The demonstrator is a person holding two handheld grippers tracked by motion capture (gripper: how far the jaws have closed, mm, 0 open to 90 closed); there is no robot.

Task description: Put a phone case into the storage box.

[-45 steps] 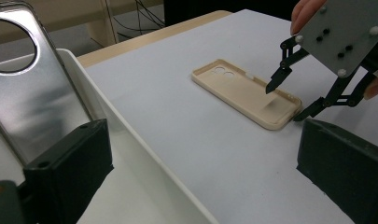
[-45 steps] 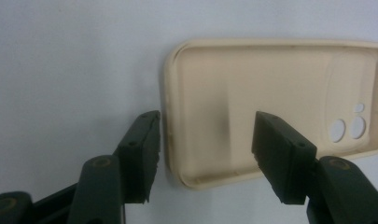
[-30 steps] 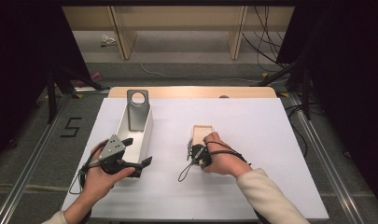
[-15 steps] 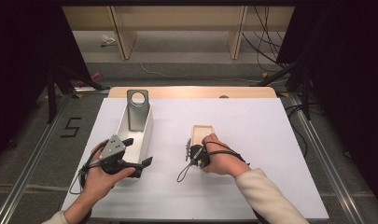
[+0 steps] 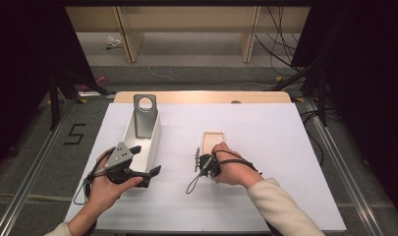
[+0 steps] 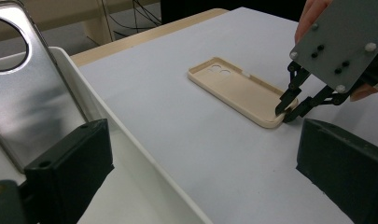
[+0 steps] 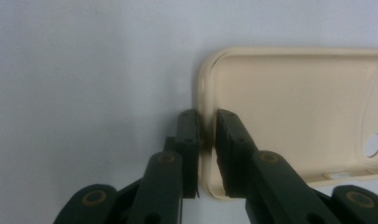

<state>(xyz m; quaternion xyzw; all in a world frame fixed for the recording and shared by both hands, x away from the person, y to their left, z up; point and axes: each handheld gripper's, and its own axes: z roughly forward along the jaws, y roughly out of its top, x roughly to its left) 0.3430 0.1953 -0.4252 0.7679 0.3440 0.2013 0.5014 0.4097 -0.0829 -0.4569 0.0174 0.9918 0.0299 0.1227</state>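
the flat cream-coloured plastic phone case [image 5: 212, 140] lies open side up on the white table sheet [image 5: 265, 147], a little past centre, with its camera holes at the far end. the right gripper [image 7: 206, 135] comes at it from the six o'clock end. its jaws have just been closing and now straddle the near rim, one black pad outside the wall and one inside the shell. in the right gripper view they sit tight against that thin wall, so i read it as a pinch on the edge. that looks a sensible hold, since the rim is the only raised part a flat case offers. from the left gripper view the same grip shows at the case's near corner [image 6: 275, 119], and the case lies flat on the sheet, not lifted.

over at nine o'clock from the case stands a long white plastic tray [image 5: 155, 132]. a silver metal phone back with a round camera opening [image 5: 145, 115] leans upright against the tray's far end. the left gripper [image 5: 146, 162] hangs at the tray's near end with its jaws spread wide, one inside the tray and one outside its right wall. it grips nothing that i can see. my guess is that it waits there to steady the tray.
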